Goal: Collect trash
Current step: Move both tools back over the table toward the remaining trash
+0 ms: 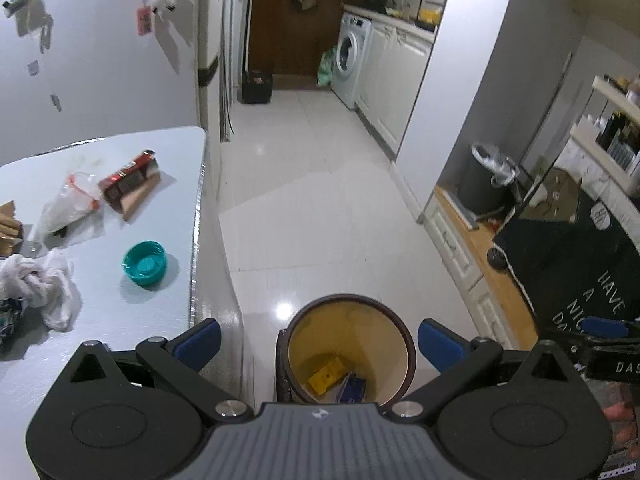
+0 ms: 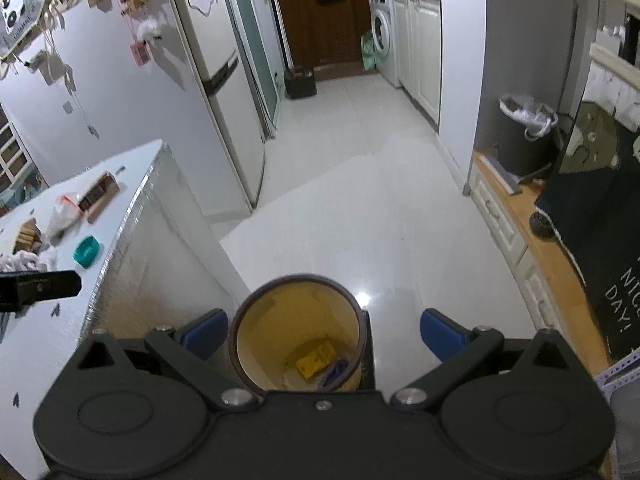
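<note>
A round bin [image 1: 400, 330] with a dark rim and yellow inside stands on the floor beside the white table [image 1: 120, 320]; it also shows in the right wrist view [image 2: 256, 308]. A yellow packet [image 1: 325, 375] and a blue item [image 1: 353, 389] lie in it. My left gripper [image 1: 319, 346] is open and empty above the bin. My right gripper [image 2: 323, 336] is open and empty above it too. On the table lie a teal lid [image 1: 144, 263], a red carton [image 1: 129, 184], a clear plastic bag [image 1: 66, 205] and crumpled white tissue [image 1: 38, 282].
Brown cardboard bits [image 1: 9, 224] lie at the table's left edge. A grey bin with a white liner [image 1: 489, 178] stands by the right wall. A dark cloth with white lettering [image 1: 592, 280] hangs at right. Tiled floor [image 1: 312, 200] runs toward a washing machine [image 1: 348, 60].
</note>
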A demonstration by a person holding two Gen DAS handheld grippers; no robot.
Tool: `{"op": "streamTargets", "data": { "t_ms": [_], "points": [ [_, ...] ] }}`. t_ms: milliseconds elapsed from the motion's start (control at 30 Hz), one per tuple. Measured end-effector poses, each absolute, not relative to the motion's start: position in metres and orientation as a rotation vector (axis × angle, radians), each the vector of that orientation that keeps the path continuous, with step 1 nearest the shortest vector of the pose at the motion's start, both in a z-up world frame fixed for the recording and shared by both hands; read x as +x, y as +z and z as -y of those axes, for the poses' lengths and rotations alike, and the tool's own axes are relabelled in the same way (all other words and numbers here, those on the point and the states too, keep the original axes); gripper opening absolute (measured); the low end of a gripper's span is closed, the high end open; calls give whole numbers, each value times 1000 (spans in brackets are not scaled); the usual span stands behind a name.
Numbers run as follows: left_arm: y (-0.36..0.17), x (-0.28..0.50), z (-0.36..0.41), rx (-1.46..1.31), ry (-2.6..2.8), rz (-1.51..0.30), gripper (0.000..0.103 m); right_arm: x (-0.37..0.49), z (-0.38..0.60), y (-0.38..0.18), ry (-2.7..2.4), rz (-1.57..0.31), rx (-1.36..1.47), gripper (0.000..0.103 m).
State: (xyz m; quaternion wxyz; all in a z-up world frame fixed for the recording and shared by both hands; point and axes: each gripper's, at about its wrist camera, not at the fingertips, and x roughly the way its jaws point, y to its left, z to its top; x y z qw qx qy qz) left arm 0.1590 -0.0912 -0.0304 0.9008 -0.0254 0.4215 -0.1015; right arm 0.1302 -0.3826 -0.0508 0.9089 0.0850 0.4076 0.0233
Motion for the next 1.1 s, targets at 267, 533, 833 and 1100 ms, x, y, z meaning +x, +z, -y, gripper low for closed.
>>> {"op": "streamTargets", "data": {
  "t_ms": [267,533,833,1100],
  "points": [
    [-10,122,55,-107,-155,-762,103,113,377,-22,83,-734,179,103],
    [13,95,10,-113,-28,-661,103,125,335,-5,213,-652,103,103],
    [23,67,-53,-109,151,-575,103,156,271,1,362,-605,42,103],
    [24,49,-114,-88,262,-541,103,178,207,14,475,-577,-13,103]
  ]
}}
